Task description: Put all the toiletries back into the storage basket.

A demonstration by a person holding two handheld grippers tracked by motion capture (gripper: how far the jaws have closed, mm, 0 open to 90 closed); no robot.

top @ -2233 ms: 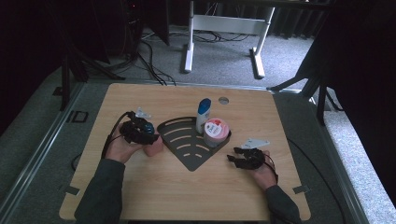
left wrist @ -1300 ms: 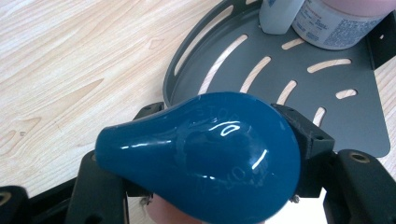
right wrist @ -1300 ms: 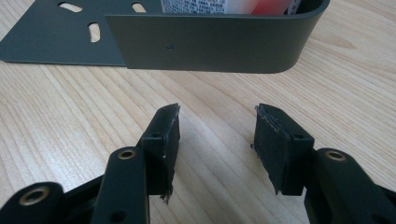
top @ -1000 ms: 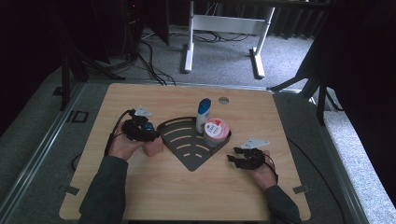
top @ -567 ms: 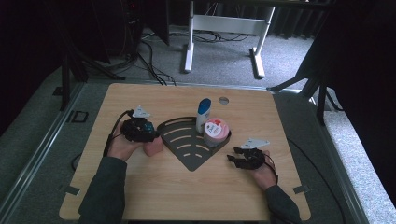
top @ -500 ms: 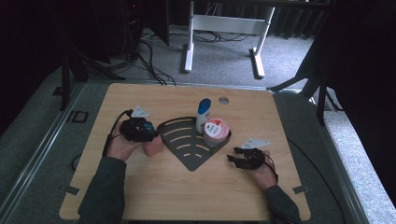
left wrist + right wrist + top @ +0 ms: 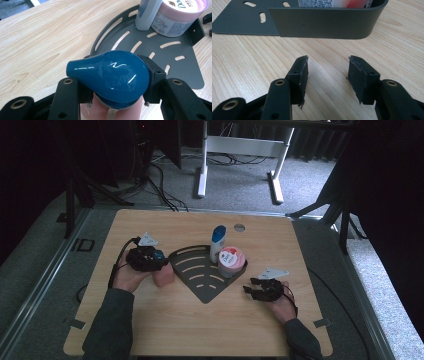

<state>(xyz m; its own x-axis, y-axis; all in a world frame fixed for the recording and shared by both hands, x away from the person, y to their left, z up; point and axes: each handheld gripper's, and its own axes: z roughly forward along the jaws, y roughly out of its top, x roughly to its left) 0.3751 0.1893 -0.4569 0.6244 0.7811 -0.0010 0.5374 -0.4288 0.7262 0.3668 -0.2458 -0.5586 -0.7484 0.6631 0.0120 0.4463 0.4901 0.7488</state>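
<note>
A pink bottle (image 7: 163,276) with a blue flip cap (image 7: 112,75) stands on the table just left of the dark slotted corner tray (image 7: 200,287). My left gripper (image 7: 159,266) reaches over it from the left. Its jaws have just been closing, and the pads (image 7: 152,72) now press on either side of the blue cap. My right gripper (image 7: 252,291) rests low on the wood to the right of the tray. In the right gripper view it (image 7: 328,75) stands open with only bare table between its pads, facing the tray's curved wall (image 7: 324,23).
In the tray's back corner stand a white bottle with a blue top (image 7: 218,242) and a pink-lidded jar (image 7: 231,261). A small round hole (image 7: 239,227) sits near the table's far edge. Bare wood stretches along the front of the table.
</note>
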